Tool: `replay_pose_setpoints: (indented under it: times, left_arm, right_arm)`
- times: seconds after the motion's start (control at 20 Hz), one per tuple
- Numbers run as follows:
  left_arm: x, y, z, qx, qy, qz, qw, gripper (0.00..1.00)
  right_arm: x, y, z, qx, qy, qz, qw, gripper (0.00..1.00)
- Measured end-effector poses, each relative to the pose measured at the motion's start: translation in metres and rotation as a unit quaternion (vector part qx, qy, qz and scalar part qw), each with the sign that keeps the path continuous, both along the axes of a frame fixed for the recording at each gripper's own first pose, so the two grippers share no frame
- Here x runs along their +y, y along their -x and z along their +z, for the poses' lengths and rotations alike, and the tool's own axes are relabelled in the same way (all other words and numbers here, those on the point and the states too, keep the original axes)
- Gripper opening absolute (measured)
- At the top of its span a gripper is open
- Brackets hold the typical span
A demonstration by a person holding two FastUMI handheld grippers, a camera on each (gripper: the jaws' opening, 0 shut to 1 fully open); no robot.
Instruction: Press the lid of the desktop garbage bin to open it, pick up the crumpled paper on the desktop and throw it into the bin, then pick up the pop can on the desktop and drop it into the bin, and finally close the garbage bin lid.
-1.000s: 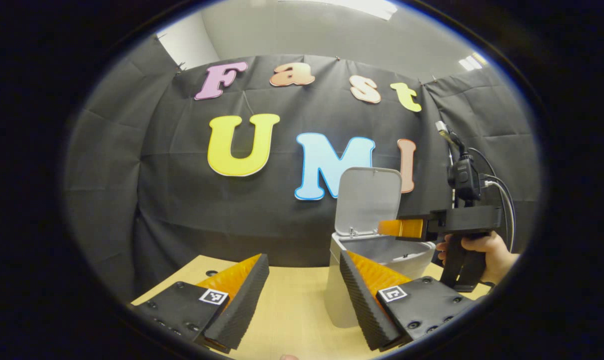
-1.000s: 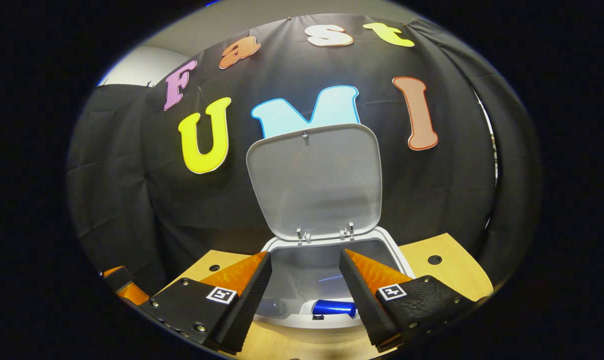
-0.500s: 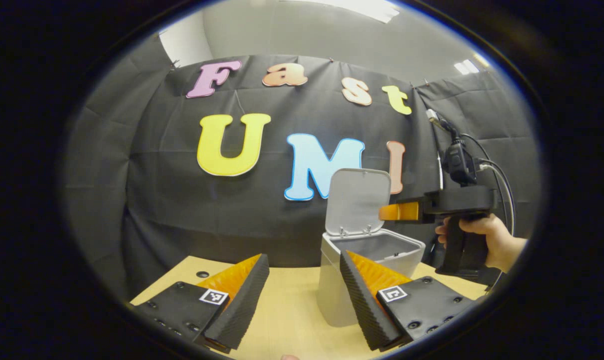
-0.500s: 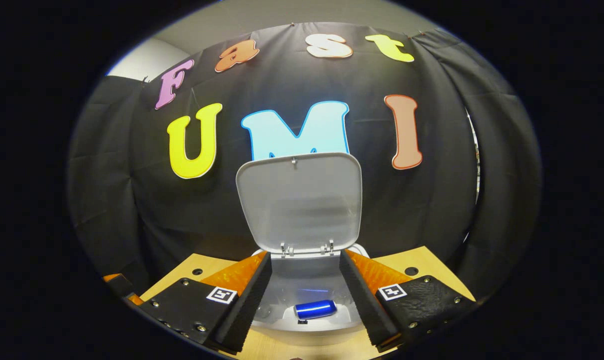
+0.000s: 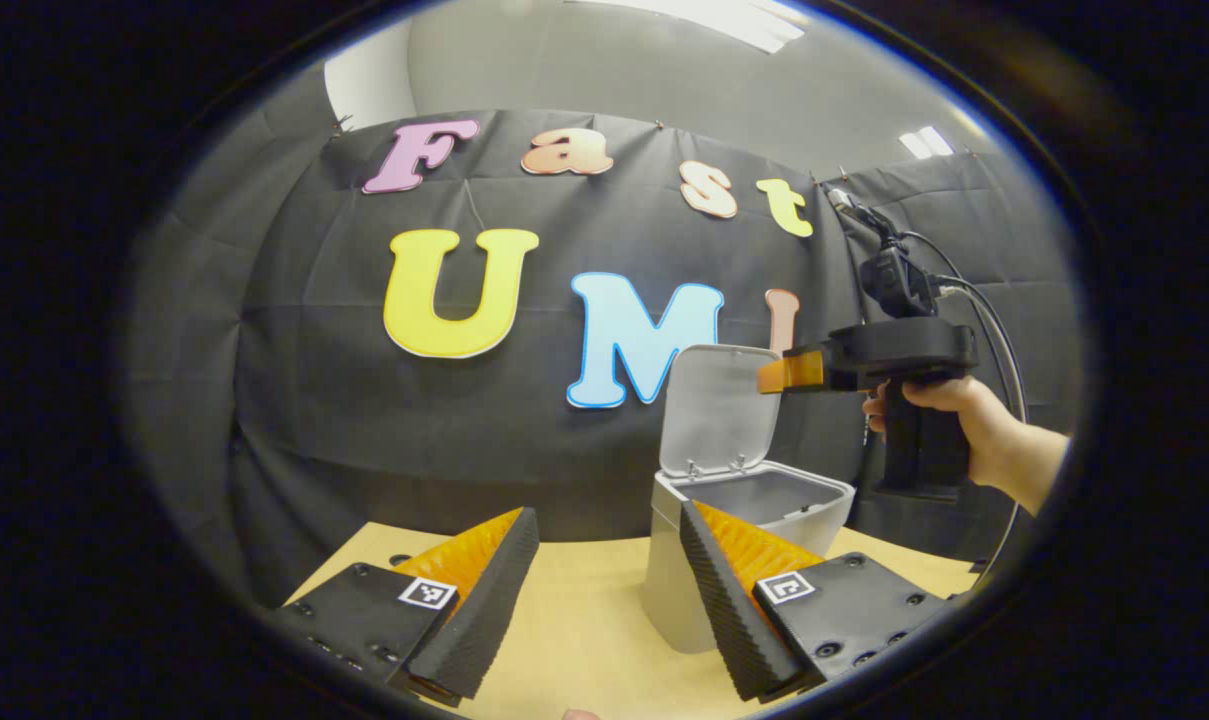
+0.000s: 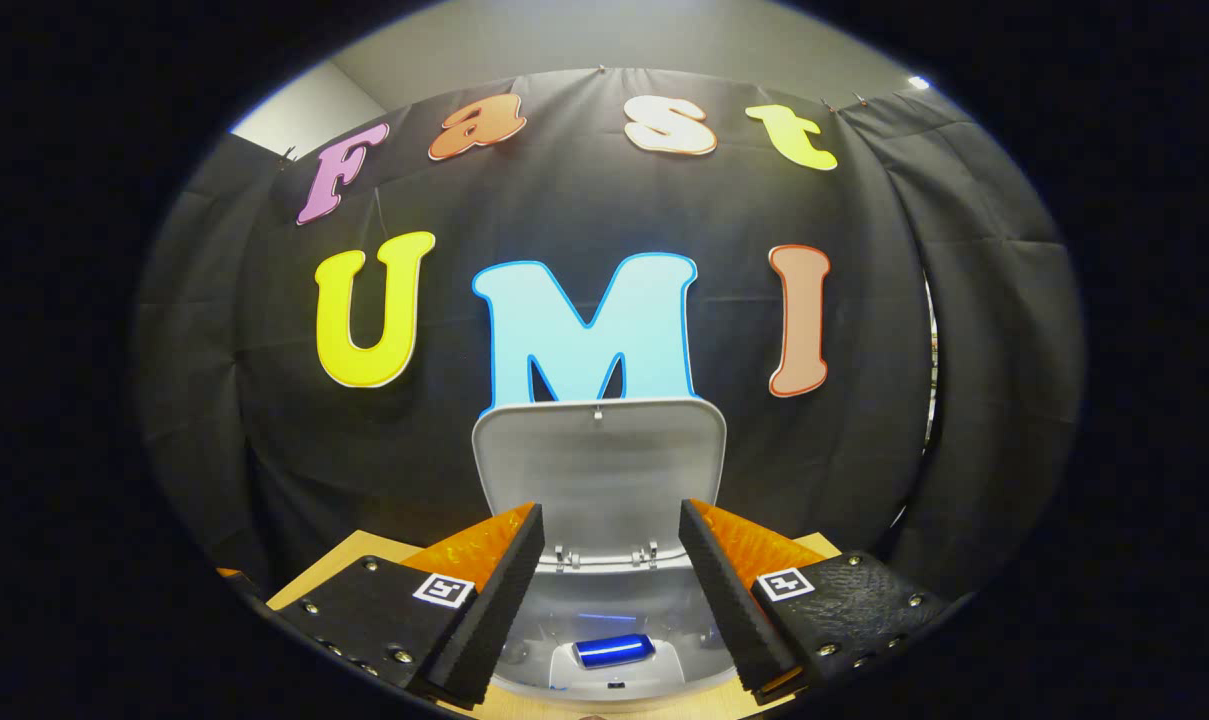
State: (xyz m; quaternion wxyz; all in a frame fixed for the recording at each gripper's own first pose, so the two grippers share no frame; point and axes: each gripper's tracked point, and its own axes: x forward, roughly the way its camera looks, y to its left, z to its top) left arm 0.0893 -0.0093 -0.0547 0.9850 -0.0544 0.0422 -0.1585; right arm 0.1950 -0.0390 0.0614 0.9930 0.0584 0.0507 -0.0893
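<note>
A light grey desktop bin [image 5: 754,497] stands on the wooden table with its lid [image 5: 716,410] tipped up against the wall. In the right gripper view the lid [image 6: 599,470] rises straight ahead and a blue pop can [image 6: 614,650] lies on its side at the bottom of the bin [image 6: 604,610]. My right gripper [image 6: 611,580] is open and empty, held high above the bin's mouth. In the left gripper view a hand holds that right gripper [image 5: 792,372] level with the lid's top. My left gripper [image 5: 604,590] is open and empty, low over the table left of the bin.
The light wooden table [image 5: 584,620] runs under both grippers, with small round holes near its far left edge. The black cloth wall stands close behind the bin. A cable trails from the right gripper's handle [image 5: 919,440].
The right gripper has risen and pulled back from the bin's mouth to the height of the lid's top. The can has settled lower in its view. The left gripper has barely moved.
</note>
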Motion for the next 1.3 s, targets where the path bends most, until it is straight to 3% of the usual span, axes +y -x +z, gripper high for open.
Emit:
replay_pose_setpoints:
  times: [0.65,1.3]
  left_arm:
    - [0.004,-0.002,-0.002,0.004,0.011,0.012,1.000,0.95]
    - [0.022,-0.007,-0.008,0.014,0.014,0.053,0.998,0.92]
  right_arm:
    - [0.004,-0.048,0.059,-0.040,0.028,0.003,0.999,0.87]
    - [-0.009,-0.088,0.048,-0.017,0.013,-0.009,1.000,0.88]
